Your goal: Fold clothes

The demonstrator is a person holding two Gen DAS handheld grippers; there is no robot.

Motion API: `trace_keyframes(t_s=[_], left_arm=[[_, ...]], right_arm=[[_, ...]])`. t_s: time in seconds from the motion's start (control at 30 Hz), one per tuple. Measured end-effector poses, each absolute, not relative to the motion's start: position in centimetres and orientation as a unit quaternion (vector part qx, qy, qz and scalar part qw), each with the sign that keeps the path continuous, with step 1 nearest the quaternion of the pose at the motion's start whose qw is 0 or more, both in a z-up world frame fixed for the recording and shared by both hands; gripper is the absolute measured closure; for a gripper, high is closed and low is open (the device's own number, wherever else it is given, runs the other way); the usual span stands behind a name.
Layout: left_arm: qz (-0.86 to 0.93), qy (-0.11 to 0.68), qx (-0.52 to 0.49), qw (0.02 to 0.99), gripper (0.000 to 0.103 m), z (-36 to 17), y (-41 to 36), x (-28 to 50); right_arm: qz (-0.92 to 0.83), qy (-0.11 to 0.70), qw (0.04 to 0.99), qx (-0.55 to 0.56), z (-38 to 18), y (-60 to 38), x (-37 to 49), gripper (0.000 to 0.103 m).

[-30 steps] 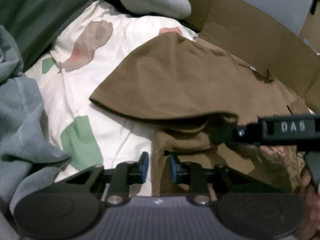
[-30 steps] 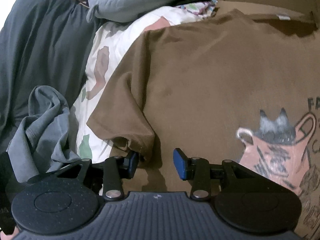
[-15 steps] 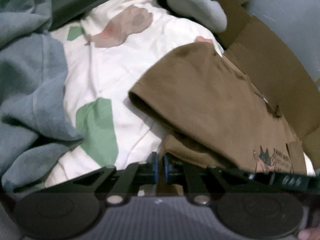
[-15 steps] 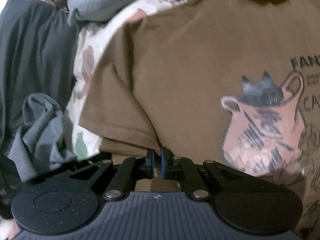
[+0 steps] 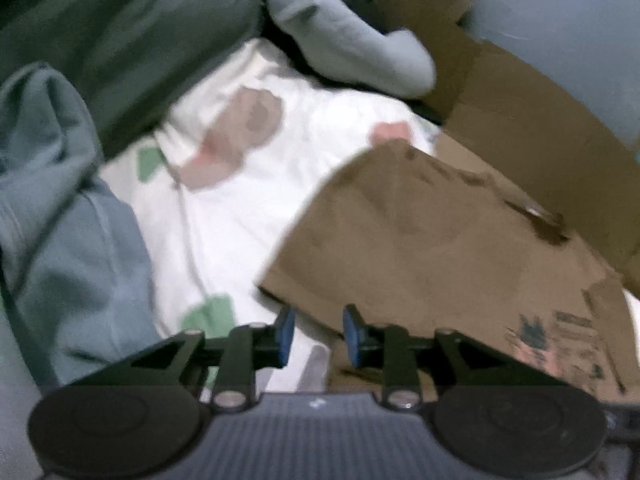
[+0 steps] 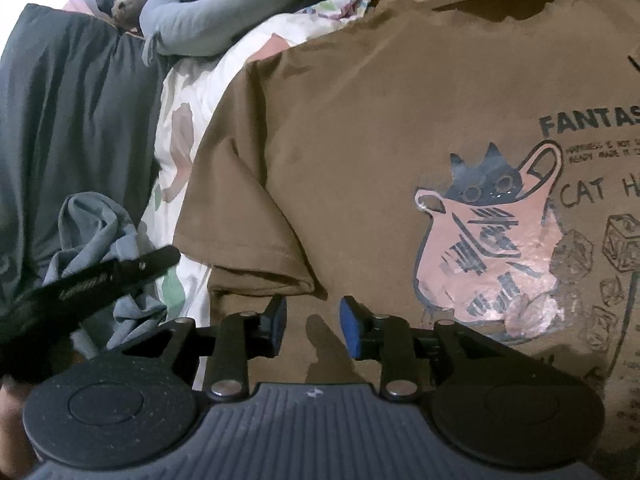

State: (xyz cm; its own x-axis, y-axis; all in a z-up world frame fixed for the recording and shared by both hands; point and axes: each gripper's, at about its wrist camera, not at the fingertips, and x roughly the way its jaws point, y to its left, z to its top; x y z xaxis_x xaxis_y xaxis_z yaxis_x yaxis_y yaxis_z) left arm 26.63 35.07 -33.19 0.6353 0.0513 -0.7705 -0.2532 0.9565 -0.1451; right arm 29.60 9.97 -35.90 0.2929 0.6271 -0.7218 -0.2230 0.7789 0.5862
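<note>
My two grippers have both just been opening: the left gripper [image 5: 316, 334] and right gripper [image 6: 313, 326] stand partly apart with nothing between the pads. One brown shirt [image 6: 360, 120] lies flat right below them, sleeve [image 6: 240, 216] folded in. Left of the shirt: one patterned sheet [image 5: 248, 208] and one grey garment [image 6: 100, 232].

Both hand-held grippers [image 5: 316, 334] [image 6: 313, 326] (freshly) open

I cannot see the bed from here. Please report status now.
Left hand-held gripper and right hand-held gripper: jaws just opened, empty. Brown cat T-shirt flat, sleeve folded in. Grey garment lies beside it.
</note>
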Motion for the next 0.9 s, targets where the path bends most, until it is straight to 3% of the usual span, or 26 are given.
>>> trace_keyframes(t_s=[0.63,0.77,0.9], left_arm=[[0.121,0.443,-0.073,0.885,0.076,-37.0,36.4,30.7],[0.111,0.447,-0.071,0.885,0.099,-36.5,36.2,30.7],[0.105,0.443,-0.086,0.886,0.100,-34.9,35.9,30.8]], right_arm=[[0.265,0.526,0.787,0.184,-36.1,8.4,28.5,0.070],[0.266,0.518,0.793,0.181,-35.7,8.3,28.7,0.070],[0.266,0.507,0.800,0.178,-35.3,8.2,28.9,0.070]])
